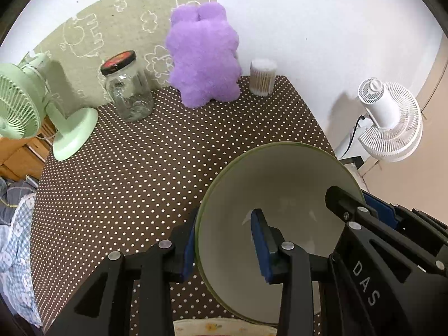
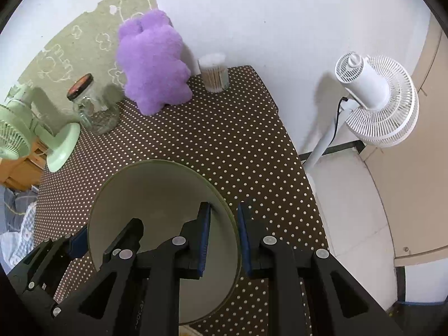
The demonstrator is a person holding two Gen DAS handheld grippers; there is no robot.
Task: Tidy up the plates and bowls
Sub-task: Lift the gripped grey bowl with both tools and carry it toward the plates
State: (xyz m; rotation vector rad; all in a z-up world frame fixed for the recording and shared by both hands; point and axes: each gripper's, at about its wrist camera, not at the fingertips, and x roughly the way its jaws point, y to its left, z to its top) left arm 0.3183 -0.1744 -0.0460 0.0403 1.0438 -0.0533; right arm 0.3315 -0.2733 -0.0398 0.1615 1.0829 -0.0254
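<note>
While both grippers are clamping one bowl, step: carrying it
Left wrist: left gripper (image 1: 224,245) is pinching the bowl (image 1: 280,176) rim, above the table (image 1: 140,154); plate (image 1: 224,329) is peeking below
Right wrist: right gripper (image 2: 224,240) is gripping the bowl (image 2: 156,196) opposite; next: probably level, matched travel

Counter (image 1: 173,162) in brown cloth with white dots, things ranged along its far edge.

Far beyond the tools, against the wall, stand a purple plush toy (image 1: 204,56), a glass jar (image 1: 127,89) to its left and a cotton-swab tub (image 1: 262,77) to its right; a green fan's (image 1: 42,106) base sits at the far-left corner.
</note>
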